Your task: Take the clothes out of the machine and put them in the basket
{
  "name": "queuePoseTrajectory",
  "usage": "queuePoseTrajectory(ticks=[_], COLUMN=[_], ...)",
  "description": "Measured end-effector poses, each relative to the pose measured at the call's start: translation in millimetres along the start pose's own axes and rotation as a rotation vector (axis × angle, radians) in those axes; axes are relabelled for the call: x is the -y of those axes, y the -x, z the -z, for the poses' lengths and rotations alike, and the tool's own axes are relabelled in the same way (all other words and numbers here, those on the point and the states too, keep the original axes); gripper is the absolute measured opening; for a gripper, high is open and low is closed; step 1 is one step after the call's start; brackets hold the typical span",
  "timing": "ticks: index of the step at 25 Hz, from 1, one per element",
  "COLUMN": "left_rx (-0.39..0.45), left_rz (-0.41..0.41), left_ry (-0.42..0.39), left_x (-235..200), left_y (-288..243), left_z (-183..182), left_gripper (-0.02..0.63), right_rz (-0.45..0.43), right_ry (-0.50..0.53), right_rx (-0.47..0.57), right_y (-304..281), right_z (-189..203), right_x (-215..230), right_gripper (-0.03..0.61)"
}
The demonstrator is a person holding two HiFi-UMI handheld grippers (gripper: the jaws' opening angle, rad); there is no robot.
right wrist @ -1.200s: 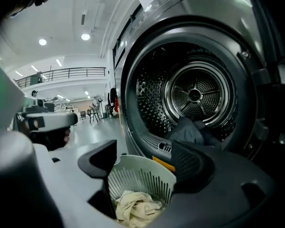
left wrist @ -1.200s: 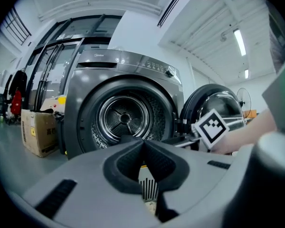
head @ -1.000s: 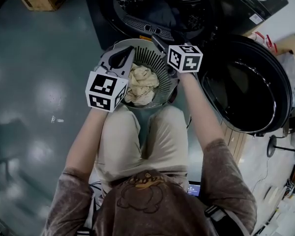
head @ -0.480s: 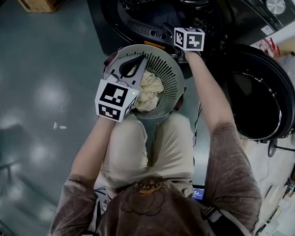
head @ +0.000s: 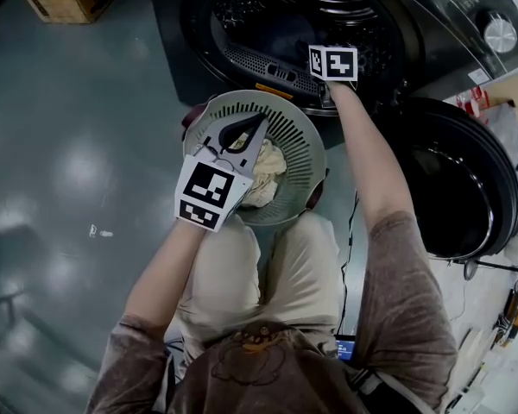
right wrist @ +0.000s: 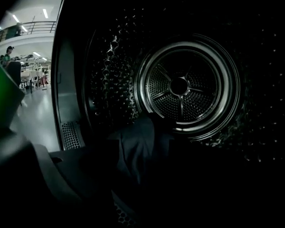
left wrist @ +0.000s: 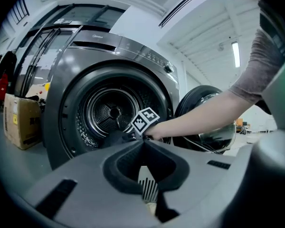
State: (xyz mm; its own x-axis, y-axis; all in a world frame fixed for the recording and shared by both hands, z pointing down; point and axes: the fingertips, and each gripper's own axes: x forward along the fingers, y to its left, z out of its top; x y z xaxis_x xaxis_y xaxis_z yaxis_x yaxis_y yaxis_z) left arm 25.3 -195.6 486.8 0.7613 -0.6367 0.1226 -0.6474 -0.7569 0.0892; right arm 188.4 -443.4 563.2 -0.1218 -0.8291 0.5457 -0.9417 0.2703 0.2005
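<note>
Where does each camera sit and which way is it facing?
Head view: on the person's head, looking steeply down at the basket before the machine; shows both arms, thighs, left gripper, right gripper.
Left gripper view: rides the left gripper, facing over its shut jaws into the drum; shows the right arm.
Right gripper view: at the drum mouth, facing its back wall; jaws, just closing slightly, stand apart with a dark garment between.
Shared: both gripper views show the drum.

Dressed in short-sleeved mauve-brown T-shirt (head: 406, 317) with darker printed figure on chest, and beige trousers (head: 224, 274). Crossed at right shoulder by dark strap (head: 373, 375). Fitted with grey-shelled, black-lined left gripper (head: 261, 119) bearing white cube (head: 209, 197) of black square markers; matching cube (head: 332, 62) far right.
</note>
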Motion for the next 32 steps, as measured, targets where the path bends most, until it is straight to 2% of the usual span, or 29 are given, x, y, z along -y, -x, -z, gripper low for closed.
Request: queuePoseTrajectory(ticks=[5,8,10,12,14,20,23,32], left_rx=[-0.001,-0.002,-0.01,-0.019,-0.023,-0.03,-0.036,-0.058], left_rz=[0.016,0.011,0.01,0.008,0.003,0.005,0.0,-0.042], left_ry=[0.016,0.028,0.04,0.057,0.073,0.059,0.055,0.014], left_x=[-0.9,-2.8,-3.7,-5.9,-8.8,-6.3,-5.4,1.6], left_y=[-2.2,-3.5,-4.9,-5.5,-5.0,-5.9,-5.0,-0.3], left_z=[1.7,2.1,4.5,7.2,8.6,7.4,8.2,10.8], left_gripper=[0.008,0.008,0.008,0.008,0.008,0.008,0.008,0.008], right_rz=[0.043,0.065,0.079,0.086,0.085,0.047,-0.021,-0.205], right_ry=[0.014,0.025,0.038,0.062,0.083,0.075,0.038,0.057], right_rx=[-0.067,-0.109,-0.138,-0.157,-0.161,-0.114,-0.06,0.083], right_y=[-13.8,-21.9,-25.3,-26.2,-26.4,-16.7,-2.1,82.2], right_z=[11.8,18.8,25.2,29.4,29.6,19.4,11.9,-4.6], right_x=[9.9,13.7,16.0,15.4,12.5,-0.7,-16.0,-64.1], right_gripper=[0.288,0.239,0.184,0.078,0.029,0.018,0.017,0.017])
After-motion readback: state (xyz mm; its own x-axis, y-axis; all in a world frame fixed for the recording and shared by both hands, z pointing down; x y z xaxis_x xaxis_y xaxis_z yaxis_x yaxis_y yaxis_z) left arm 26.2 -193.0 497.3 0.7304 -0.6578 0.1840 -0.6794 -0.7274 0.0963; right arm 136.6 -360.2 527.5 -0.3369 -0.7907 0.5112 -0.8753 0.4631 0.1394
